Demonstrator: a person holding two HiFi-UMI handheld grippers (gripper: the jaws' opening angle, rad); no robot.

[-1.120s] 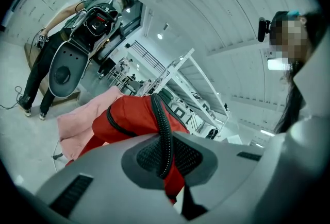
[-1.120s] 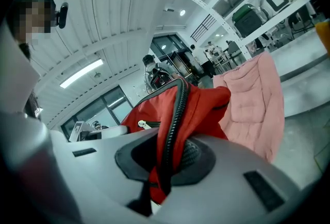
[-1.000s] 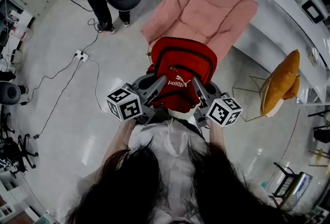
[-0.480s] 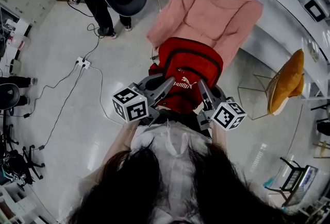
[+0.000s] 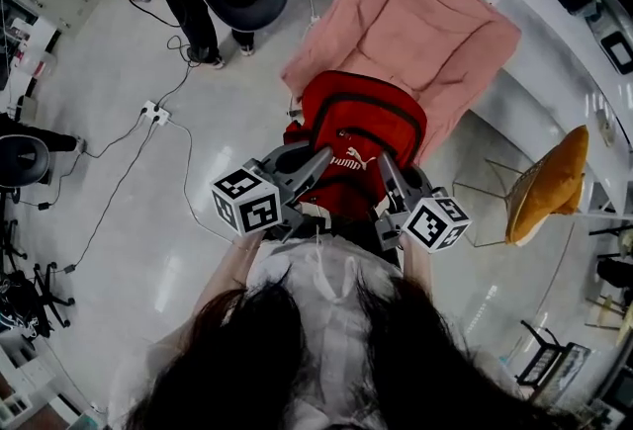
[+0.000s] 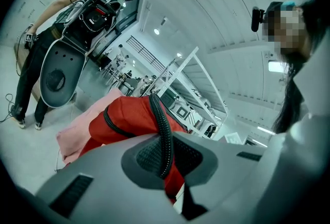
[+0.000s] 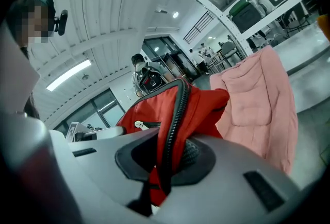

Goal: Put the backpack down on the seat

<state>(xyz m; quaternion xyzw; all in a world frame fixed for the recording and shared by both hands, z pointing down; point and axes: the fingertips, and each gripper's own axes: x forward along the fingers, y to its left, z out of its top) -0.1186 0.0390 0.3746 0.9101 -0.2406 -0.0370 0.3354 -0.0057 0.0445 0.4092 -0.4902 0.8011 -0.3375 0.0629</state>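
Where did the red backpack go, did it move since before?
Yes, slightly: the red backpack has come nearer the pink armchair, covering more of its front edge.

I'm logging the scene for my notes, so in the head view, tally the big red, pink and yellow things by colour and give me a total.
Red: 1, the backpack
Pink: 1, the armchair
Yellow: 1, the chair
Total: 3

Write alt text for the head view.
The left gripper and right gripper clamp a red backpack, held up before a pink armchair. A person stands top left on the pale floor; a yellow chair sits right.
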